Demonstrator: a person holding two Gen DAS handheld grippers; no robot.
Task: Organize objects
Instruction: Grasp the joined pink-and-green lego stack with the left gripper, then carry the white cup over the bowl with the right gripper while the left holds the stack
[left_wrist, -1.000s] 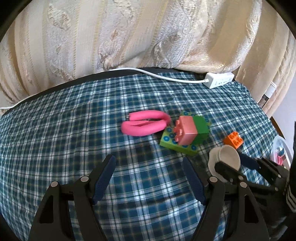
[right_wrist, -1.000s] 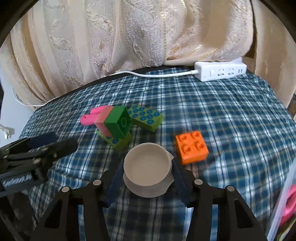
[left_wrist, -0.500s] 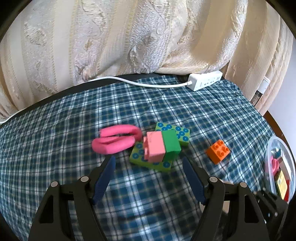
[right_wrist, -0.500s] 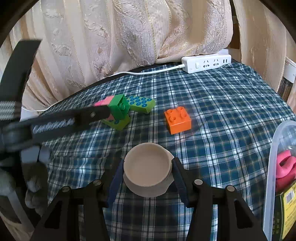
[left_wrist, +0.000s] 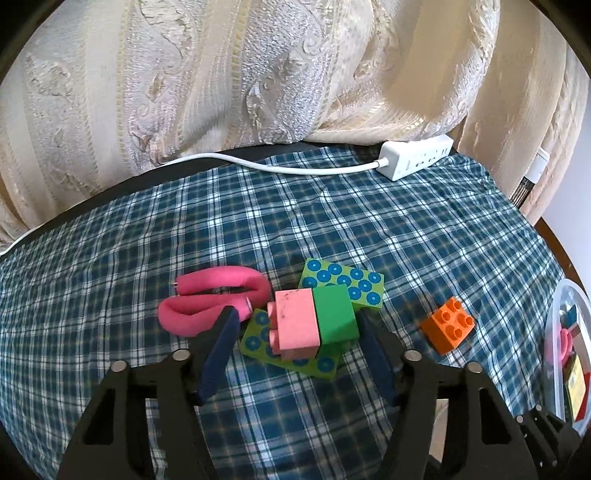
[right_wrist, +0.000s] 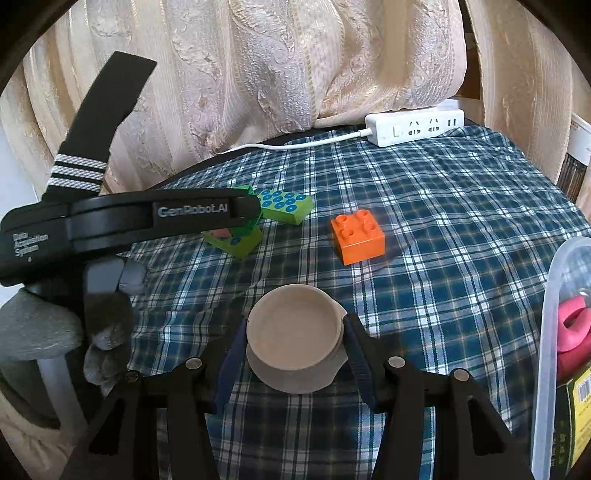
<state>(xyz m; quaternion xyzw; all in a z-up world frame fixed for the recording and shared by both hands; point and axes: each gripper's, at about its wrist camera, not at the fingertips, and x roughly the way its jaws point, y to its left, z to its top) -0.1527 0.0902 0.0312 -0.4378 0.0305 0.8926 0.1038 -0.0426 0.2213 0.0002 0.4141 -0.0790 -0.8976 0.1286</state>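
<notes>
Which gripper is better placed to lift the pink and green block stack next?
Left. The left gripper already straddles the pink and green block stack, jaws closing. The right gripper is shut on the beige bowl.

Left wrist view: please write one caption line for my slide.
Left gripper fingers closing around pink-and-green block stack on the plaid cloth.

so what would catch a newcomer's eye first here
The pink and green block stack sits mid-cloth between the left gripper's closing jaws, a pink foam loop beside it. The right gripper holds a tan bowl, with an orange brick beyond.
</notes>
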